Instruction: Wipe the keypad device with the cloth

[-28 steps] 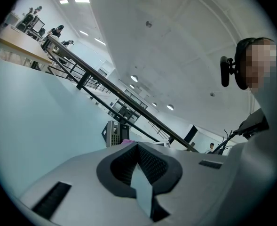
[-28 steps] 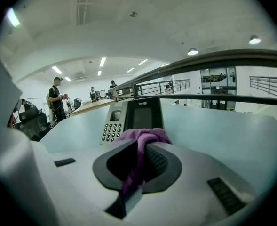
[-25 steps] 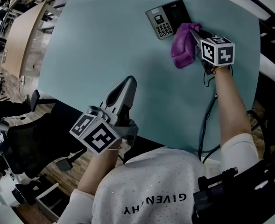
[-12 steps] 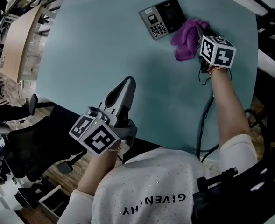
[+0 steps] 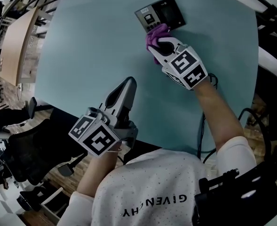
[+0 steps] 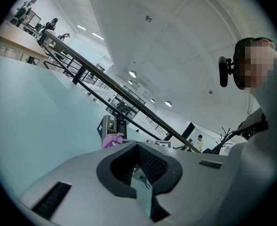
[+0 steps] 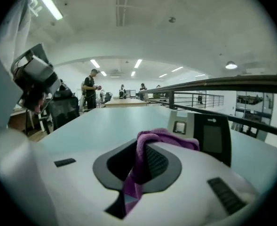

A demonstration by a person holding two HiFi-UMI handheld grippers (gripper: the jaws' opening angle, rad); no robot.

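**Keypad device** [image 5: 159,14] rests at the far side of the teal table [image 5: 91,46], with its dark face upward. The purple cloth [image 5: 155,35] is bunched at the device's near edge and appears to overlap the keys. The cloth is pinched between the closed jaws of the right gripper [image 5: 159,44]. The left gripper [image 5: 128,84] has its jaws together on nothing and hovers well apart, over the table's near edge.

Step in hand, as judged: the wipe is at first contact.

The next move calls for drawing the cloth across the keys and screen under light pressure, since the unheld device may slide.
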